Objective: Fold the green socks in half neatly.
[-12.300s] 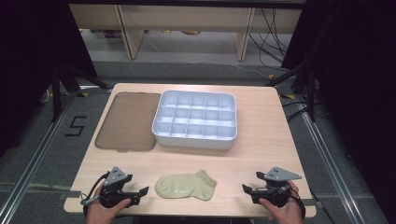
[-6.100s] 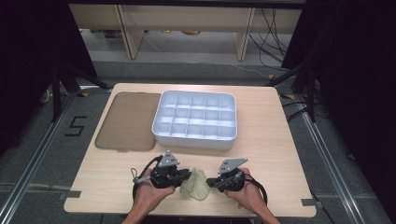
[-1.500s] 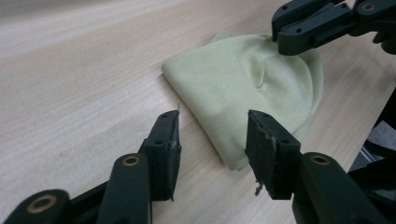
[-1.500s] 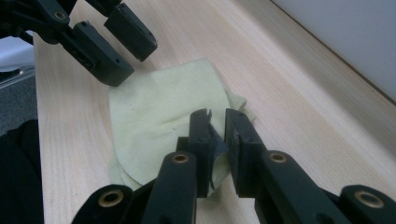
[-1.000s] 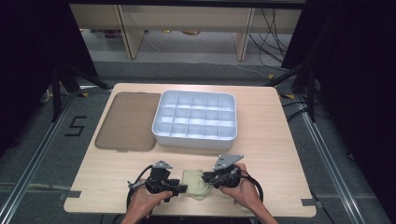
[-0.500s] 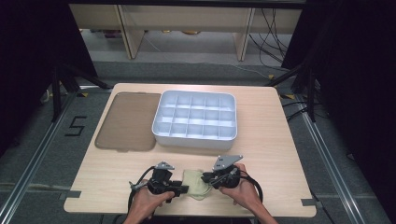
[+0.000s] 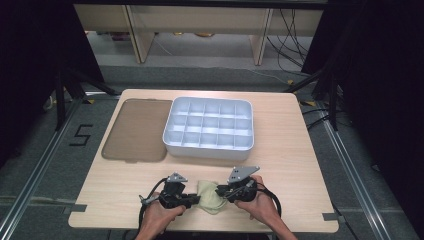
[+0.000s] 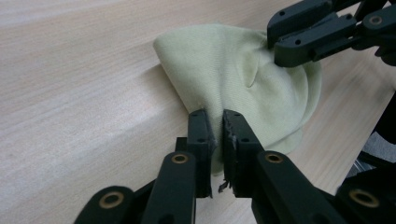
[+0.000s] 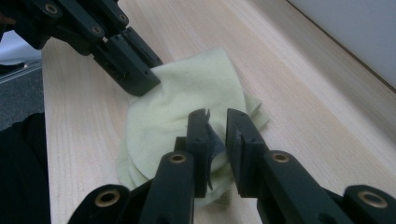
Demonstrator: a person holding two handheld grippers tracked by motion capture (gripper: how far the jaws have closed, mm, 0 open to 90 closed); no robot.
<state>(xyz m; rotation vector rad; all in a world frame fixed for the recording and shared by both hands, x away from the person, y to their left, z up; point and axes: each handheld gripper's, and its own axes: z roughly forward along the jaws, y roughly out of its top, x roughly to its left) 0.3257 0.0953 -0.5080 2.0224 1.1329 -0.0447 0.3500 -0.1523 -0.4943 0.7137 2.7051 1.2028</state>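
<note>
Sock [image 7: 210, 196] pale yellow-green, bunched (ribbed cuff showing).

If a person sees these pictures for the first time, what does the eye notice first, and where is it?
The eye goes first to the pale green sock at the near edge of the table, pinched from both sides by the left hand-held gripper and the right hand-held gripper. Behind it stands a white divided tray, with a flat brown lid lying to its left.
</note>
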